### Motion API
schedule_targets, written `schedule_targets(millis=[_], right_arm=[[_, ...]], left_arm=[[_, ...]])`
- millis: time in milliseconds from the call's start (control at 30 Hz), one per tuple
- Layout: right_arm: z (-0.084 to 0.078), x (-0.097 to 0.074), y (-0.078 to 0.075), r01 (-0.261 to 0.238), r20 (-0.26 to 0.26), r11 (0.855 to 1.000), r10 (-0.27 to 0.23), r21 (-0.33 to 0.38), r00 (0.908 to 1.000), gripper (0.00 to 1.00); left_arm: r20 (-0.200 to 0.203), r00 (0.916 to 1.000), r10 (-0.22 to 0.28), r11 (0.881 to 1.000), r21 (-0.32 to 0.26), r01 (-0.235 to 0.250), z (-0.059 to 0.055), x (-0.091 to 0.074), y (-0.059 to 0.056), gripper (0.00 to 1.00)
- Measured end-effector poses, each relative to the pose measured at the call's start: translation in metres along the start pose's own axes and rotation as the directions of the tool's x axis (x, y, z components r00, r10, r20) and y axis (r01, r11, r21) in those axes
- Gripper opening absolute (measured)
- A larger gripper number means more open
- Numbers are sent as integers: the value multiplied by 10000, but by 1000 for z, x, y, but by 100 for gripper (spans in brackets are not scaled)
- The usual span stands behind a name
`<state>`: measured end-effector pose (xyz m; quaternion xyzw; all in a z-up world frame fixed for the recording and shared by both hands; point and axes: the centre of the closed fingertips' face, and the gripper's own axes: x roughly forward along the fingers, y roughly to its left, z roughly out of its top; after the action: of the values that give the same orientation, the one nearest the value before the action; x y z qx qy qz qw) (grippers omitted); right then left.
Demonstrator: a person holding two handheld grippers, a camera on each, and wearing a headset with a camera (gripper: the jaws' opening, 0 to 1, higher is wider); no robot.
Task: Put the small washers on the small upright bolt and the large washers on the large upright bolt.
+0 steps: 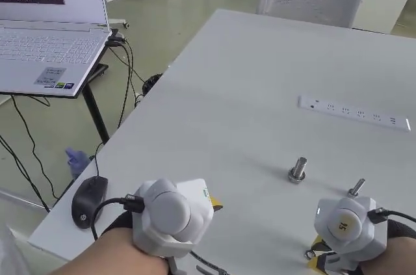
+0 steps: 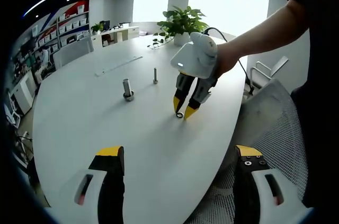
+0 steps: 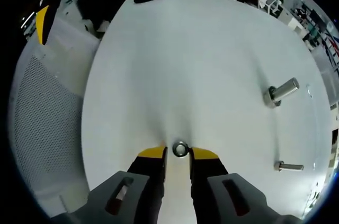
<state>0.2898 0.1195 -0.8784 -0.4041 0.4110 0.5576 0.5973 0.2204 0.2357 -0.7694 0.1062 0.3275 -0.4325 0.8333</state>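
Your left gripper (image 2: 177, 152) sits at the near left with its 2 yellow-tipped jaws spread wide, holding nothing. Further right, your right gripper (image 3: 179, 152) points down at the white tabletop (image 3: 185, 65). Its jaws are set narrow, with the silver metal ring washer (image 3: 180, 149) lying flat between the tips; I cannot tell whether they pinch it yet.

Hold the tips level on the table, squeeze on the ring's outer edge, and lift straight so it does not flip. It looks like 1 of the small ones, so aim for the thin silver upright bolt (image 3: 288, 166), not the thick silver upright bolt (image 3: 280, 91) near it.

The right gripper view centres the washer between the tips. The left gripper view adds a side-on look at those tips against the table. The head view shows both bolts standing upright just beyond the right gripper.
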Motion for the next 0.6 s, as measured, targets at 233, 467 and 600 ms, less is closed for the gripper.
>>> schedule_targets(millis=[233,467,600], right_arm=[[0,1,0,36,-199,9996,-41,-284,9998,14],[0,1,-1,35,-312,10000,-38,-76,9995,13],[0,1,-2,37,-271,9998,-31,217,9996,13]], left_arm=[[8,10000,16,10000,-9,-16,0,-1,0,85],[-11,10000,-4,10000,-40,4,-1,0,-2,84],[14,10000,-10,10000,-59,10,-1,0,-2,84]])
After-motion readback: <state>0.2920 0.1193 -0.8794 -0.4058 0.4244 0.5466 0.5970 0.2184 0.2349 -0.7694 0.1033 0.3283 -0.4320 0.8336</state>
